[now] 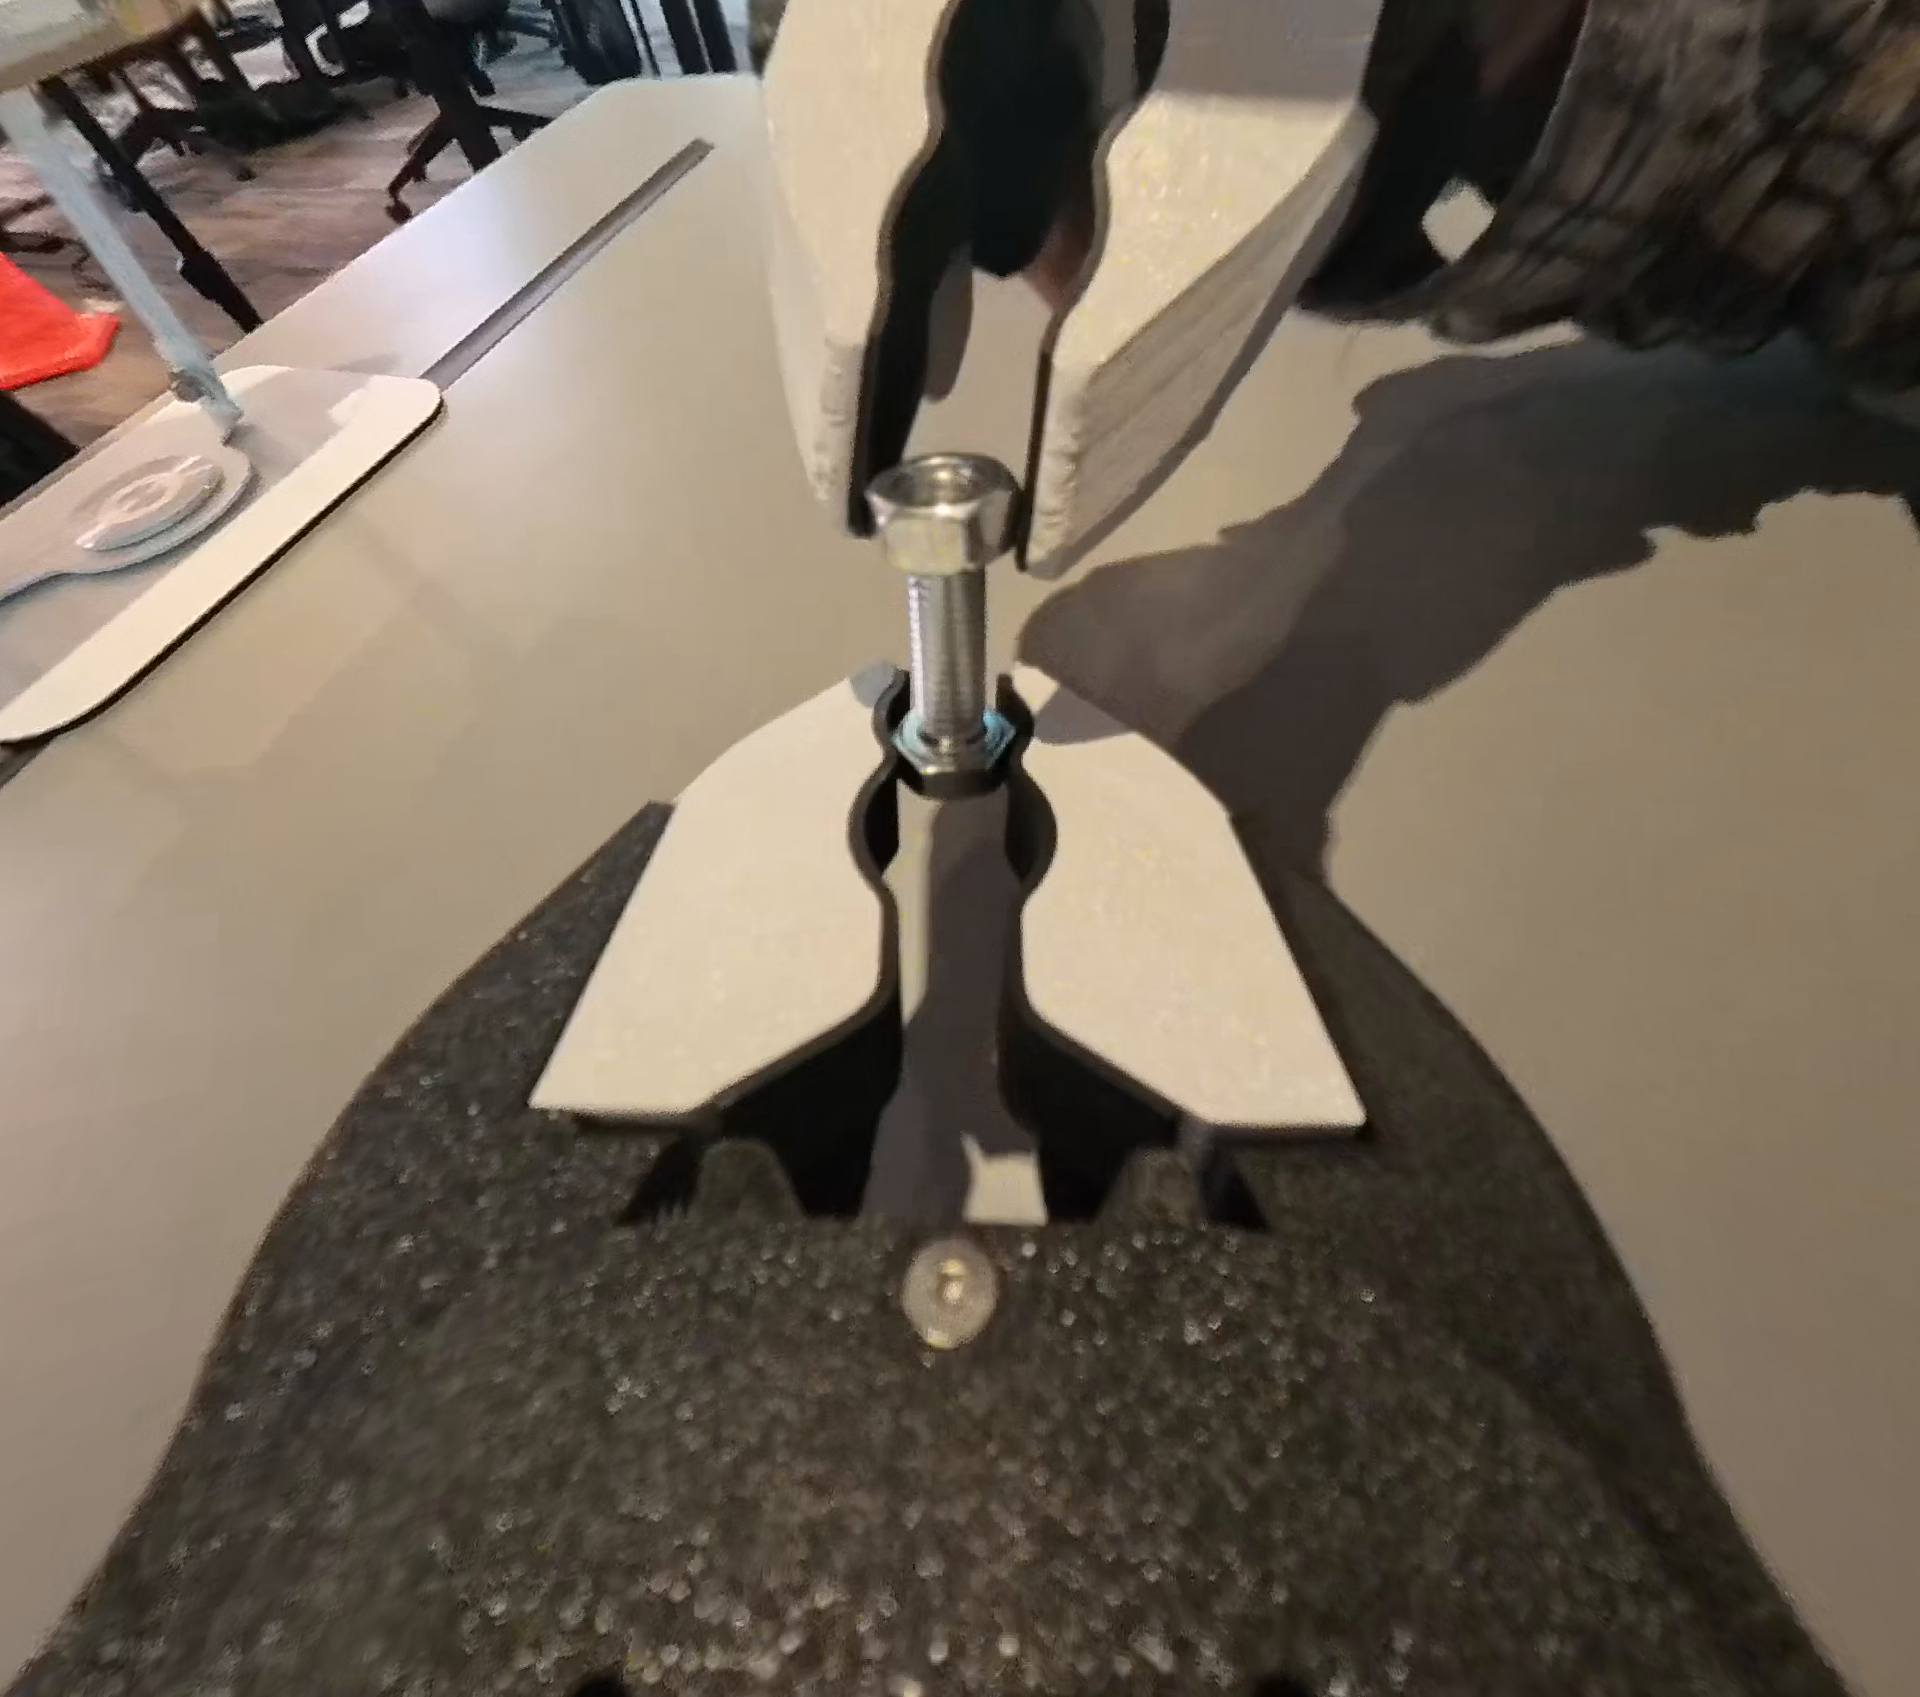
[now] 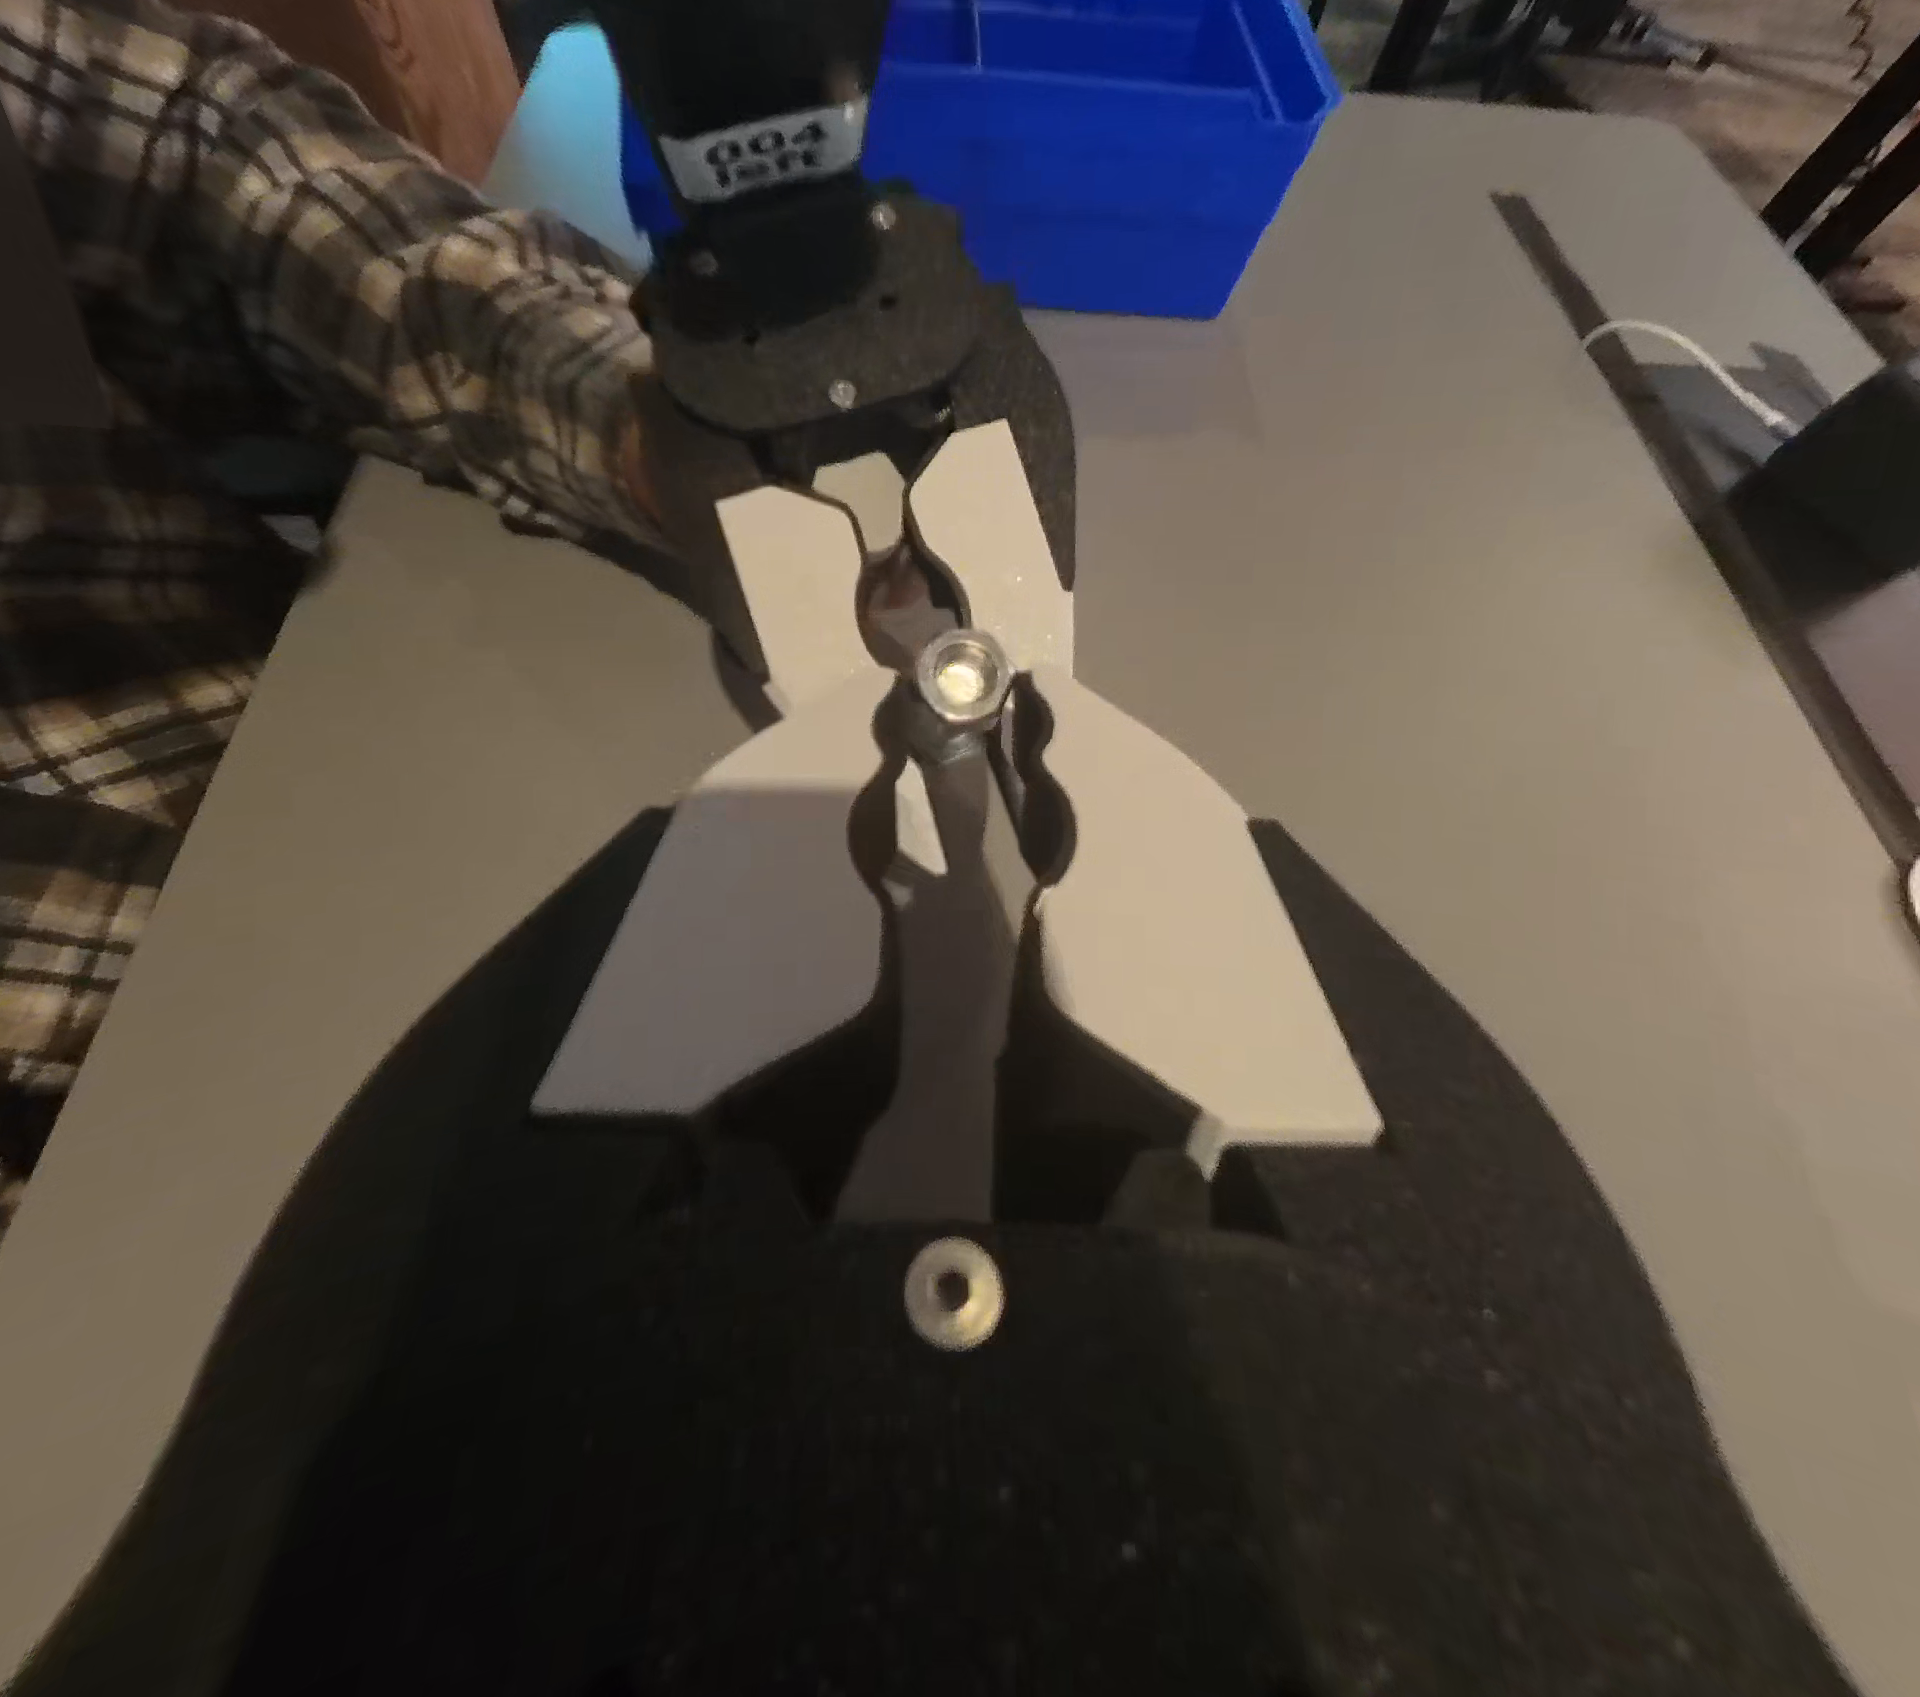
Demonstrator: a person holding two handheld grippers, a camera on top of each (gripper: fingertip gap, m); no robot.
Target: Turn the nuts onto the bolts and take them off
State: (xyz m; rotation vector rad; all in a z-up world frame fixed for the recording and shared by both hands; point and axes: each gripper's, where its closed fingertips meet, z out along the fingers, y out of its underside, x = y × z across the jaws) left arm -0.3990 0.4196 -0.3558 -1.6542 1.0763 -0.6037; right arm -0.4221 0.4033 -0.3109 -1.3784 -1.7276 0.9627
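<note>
while the left claw [image 1: 951,738] clamps the bolt [image 1: 942,650] head to keep it upright above the tabletop [image 1: 1558,816], the right claw [image 1: 940,520] pinches the nut [image 1: 940,515] at its tip, likely for turning.

surface [image 2: 1351,608] bare and passable from 3 to 6 o'clock of the bolt [image 1: 948,660] | blue bin [image 2: 1091,120] blocks far edge at 12 o'clock in right wrist view | white lamp base [image 1: 260,442] at 9 o'clock in left wrist view | plaid sleeve [image 2: 312,276] fills 10 o'clock | both sets of fingers [image 1: 1143,920] crowd the bolt
</note>
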